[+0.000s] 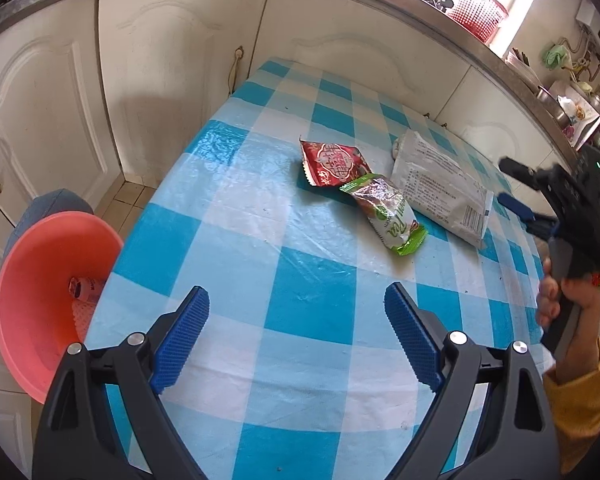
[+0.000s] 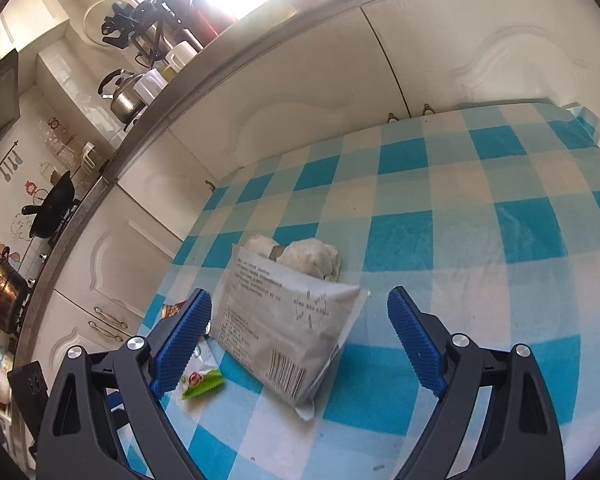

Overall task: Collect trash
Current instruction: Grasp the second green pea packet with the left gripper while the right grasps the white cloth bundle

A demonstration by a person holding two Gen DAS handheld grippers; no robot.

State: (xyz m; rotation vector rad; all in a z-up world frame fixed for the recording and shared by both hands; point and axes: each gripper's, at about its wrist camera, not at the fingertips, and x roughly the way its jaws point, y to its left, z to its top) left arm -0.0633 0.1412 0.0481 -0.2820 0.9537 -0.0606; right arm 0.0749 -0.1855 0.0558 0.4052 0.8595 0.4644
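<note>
Left wrist view looks down on a table under a blue-and-white checked tablecloth (image 1: 300, 280), where three wrappers lie in a cluster toward the far right: one red snack wrapper (image 1: 334, 162), one green tea packet (image 1: 388, 216) whose top end overlaps the red wrapper's lower edge, and one grey-white printed packet (image 1: 440, 188) with a barcode, just beside the green one on its right. A bit of crumpled white tissue (image 1: 396, 146) peeps out at the grey packet's far end. The left gripper (image 1: 298, 336) hangs over the near part of the cloth with its two blue pads spread wide and nothing between them. Off the table's left edge sits one pink basin (image 1: 40, 304), with one small pinkish bottle (image 1: 85, 287) lying in it. At the right edge the right gripper (image 1: 516, 184) is seen held in a hand (image 1: 556, 296), its jaws apart. In the right wrist view, the right gripper (image 2: 300, 336) is likewise wide open and holds nothing; the grey-white packet (image 2: 284, 332) lies between its two fingers on the cloth, two lumps of crumpled tissue (image 2: 308, 258) touch the packet's far edge, and the green packet (image 2: 202, 380) shows by the left finger, with a scrap of the red wrapper (image 2: 174, 309) beyond it.
</note>
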